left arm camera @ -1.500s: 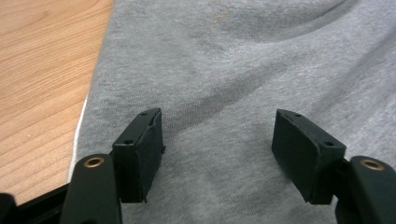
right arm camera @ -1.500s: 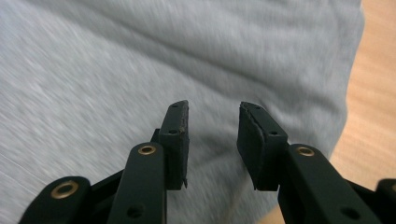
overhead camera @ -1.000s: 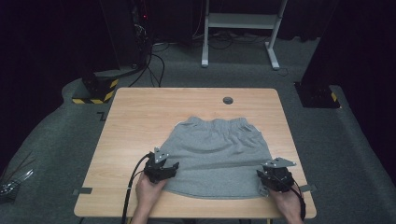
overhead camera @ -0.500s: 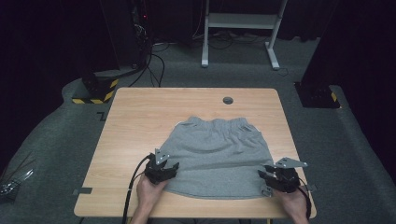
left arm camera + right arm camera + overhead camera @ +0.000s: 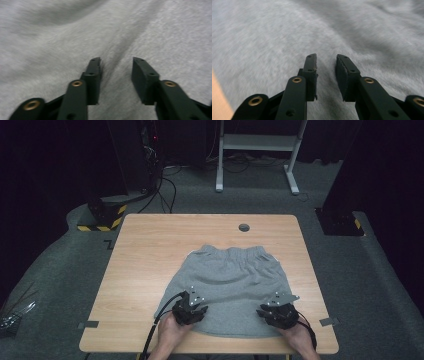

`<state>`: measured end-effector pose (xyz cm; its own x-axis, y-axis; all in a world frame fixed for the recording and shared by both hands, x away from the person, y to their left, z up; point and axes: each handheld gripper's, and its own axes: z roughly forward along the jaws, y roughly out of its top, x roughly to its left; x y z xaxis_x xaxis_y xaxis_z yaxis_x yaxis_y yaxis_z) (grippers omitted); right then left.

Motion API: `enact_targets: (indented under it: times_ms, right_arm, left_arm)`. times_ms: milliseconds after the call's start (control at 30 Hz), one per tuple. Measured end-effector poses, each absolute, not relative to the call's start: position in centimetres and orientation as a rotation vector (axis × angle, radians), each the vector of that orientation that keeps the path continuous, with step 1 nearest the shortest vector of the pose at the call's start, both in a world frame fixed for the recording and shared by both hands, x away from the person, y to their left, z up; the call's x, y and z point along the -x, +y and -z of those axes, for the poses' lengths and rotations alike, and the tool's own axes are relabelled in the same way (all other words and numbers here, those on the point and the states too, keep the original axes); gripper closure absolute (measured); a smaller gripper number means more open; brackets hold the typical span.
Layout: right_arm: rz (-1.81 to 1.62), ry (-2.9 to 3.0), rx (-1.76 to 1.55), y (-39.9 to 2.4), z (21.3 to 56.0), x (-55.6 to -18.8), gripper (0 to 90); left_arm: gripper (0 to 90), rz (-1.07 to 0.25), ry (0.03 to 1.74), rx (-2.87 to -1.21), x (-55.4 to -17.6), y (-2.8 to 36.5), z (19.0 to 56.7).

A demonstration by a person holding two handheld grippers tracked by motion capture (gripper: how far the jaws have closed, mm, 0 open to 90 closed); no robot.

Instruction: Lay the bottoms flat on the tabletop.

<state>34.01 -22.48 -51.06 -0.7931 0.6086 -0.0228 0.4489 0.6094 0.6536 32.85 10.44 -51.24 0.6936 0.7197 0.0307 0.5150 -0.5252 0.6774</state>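
A grey garment with an elastic waistband (image 5: 230, 280) lies flat on the wooden table (image 5: 150, 250), waistband at the far side. My left gripper (image 5: 194, 301) rests on its near left part and my right gripper (image 5: 276, 306) on its near right part, close to the hem. In the left gripper view the jaws (image 5: 116, 60) stand apart over the grey fabric (image 5: 62, 37), and a soft crease runs up between them. In the right gripper view the jaws (image 5: 326, 56) leave a narrower gap over the fabric (image 5: 274, 32). Both pairs have just been closing, with cloth between them and no pad pressing on it.
A round cable hole (image 5: 244, 227) sits near the table's far edge. Grey tape marks lie at the near left (image 5: 88, 324) and near right (image 5: 326, 321) corners. On the dark floor behind stand a white frame (image 5: 257, 142) and a yellow-and-black striped block (image 5: 102, 217).
Both hands have slid inward along the near part of the garment: the left gripper to the right, the right gripper to the left. The garment lies as before.
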Motion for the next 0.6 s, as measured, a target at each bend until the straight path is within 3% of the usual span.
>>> enact_targets:
  times_ms: [133,200,333,500,600]
  right_arm:
    - [-0.948,2.636,-0.864,-23.3,50.5,-33.6,70.0]
    - [-0.963,2.563,-0.916,-23.5,50.0,-34.2,64.4]
    - [-0.985,2.426,-1.032,-23.1,49.3,-36.4,59.5]
    - [-0.982,2.372,-1.09,-22.5,48.9,-39.4,55.6]
    - [-0.98,2.33,-1.175,-23.0,49.6,-41.3,55.4]
  left_arm:
    - [68.1,-0.293,0.859,-2.309,-32.0,10.2,50.7]
    - [67.1,-0.288,0.853,-2.271,-32.4,10.3,50.0]
    - [53.5,-0.446,0.918,-2.218,-34.8,10.4,48.8]
    - [49.3,-0.609,1.065,-2.145,-40.2,11.0,47.9]
    - [49.1,-0.614,1.167,-2.087,-42.5,11.6,48.0]
